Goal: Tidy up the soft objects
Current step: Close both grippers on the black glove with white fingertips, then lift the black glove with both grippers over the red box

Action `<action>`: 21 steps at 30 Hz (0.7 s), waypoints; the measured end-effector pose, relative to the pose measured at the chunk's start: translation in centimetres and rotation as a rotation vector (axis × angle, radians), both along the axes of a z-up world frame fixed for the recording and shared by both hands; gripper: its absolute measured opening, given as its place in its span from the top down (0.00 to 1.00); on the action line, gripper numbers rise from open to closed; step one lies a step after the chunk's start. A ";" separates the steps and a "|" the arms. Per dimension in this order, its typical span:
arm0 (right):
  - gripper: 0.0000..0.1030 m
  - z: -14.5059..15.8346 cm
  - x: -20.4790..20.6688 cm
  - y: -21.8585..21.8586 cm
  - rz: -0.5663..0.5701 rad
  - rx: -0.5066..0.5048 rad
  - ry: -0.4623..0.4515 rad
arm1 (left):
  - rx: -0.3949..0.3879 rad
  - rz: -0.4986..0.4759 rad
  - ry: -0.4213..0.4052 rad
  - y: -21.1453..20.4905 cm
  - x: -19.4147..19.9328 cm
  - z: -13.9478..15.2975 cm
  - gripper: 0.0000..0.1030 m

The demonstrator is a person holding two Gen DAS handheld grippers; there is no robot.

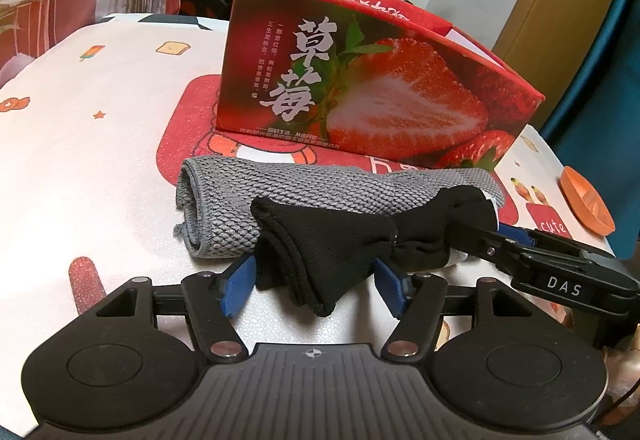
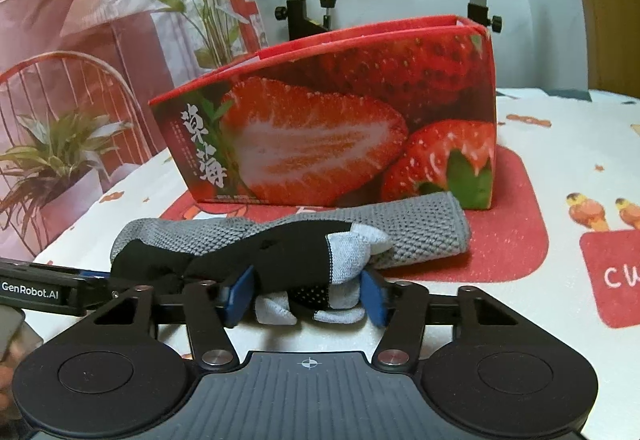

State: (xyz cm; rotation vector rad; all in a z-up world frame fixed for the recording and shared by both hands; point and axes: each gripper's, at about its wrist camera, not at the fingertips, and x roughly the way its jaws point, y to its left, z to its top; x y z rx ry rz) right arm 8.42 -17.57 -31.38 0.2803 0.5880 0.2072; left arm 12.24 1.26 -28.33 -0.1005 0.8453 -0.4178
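Left wrist view: our left gripper (image 1: 316, 278) and right gripper (image 2: 306, 298) each clamped the sock (image 1: 320, 240) beside the towel (image 1: 224, 211)

Right gripper (image 2: 306, 296), frame bottom centre, clamps black-and-grey socks (image 2: 288, 260). Grey towel (image 2: 420, 232) lies behind; strawberry box (image 2: 340, 127) at centre.

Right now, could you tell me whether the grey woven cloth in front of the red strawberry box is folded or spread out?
Folded: the grey woven cloth lies as a thick bundle, stacked layers showing at its end, before the red strawberry box.
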 end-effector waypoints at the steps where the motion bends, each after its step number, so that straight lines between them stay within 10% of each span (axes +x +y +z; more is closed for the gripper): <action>1: 0.59 0.0 0.0 0.1 0.004 -0.002 0.001 | 0.000 0.000 0.000 0.0 0.0 0.0 0.35; 9: 0.74 -0.1 -0.3 0.5 0.031 -0.004 0.003 | 0.001 -0.010 0.002 0.2 0.0 0.0 0.36; 21: 0.89 0.6 -0.7 -0.1 0.027 0.077 0.006 | -0.035 -0.029 0.035 0.7 0.0 0.1 0.82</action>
